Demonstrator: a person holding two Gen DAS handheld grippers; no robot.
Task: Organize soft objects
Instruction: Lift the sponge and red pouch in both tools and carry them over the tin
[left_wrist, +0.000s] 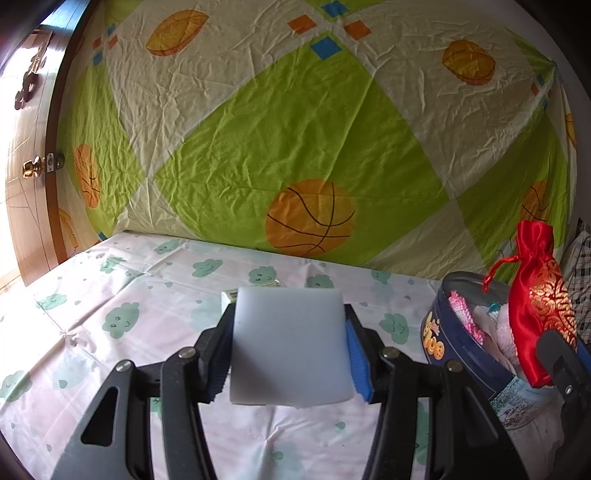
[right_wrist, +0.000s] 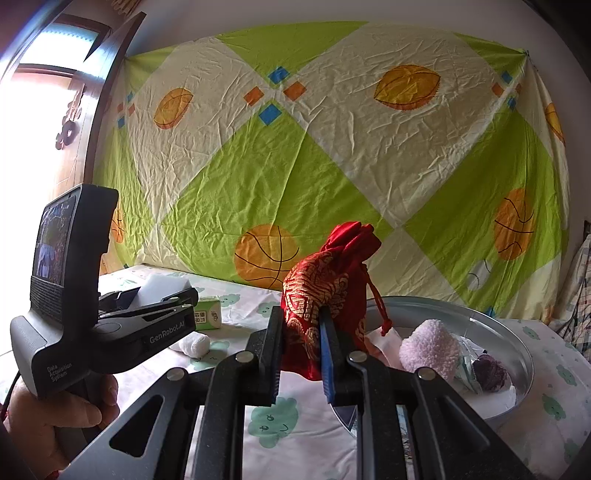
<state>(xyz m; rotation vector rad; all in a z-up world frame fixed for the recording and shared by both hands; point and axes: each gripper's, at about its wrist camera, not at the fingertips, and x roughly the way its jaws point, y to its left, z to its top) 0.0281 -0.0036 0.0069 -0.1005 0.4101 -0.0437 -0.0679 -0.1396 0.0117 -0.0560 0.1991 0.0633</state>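
Far left, a wooden door (left_wrist: 33, 155) with a brass knob, daylight pouring in beside it. Next, the left gripper (left_wrist: 290, 350) is pinching a white foam block (left_wrist: 290, 343), blue pads pressed against both its sides, block lifted above the cloud-print bedsheet (left_wrist: 122, 295). In the right wrist view a hand (right_wrist: 55, 413) shows wrapped round that gripper's handle. Just past the block stands a small green-and-white carton (right_wrist: 208, 314), and a rolled white cloth (right_wrist: 194, 345) lies on the sheet near it. Behind everything hangs a green-and-cream sheet with basketball prints (left_wrist: 295, 129). Moving right, the right gripper (right_wrist: 301, 354) is clamped tight on a red satin drawstring pouch (right_wrist: 325, 280) with gold pattern, held upright at the near rim of a round blue tin (left_wrist: 436, 332). Inside the tin sit a fluffy pink ball (right_wrist: 430, 349), a dark purple bundle (right_wrist: 489, 373) and crinkly plastic-wrapped bits. Far right, checked fabric (left_wrist: 581, 288) at the edge.
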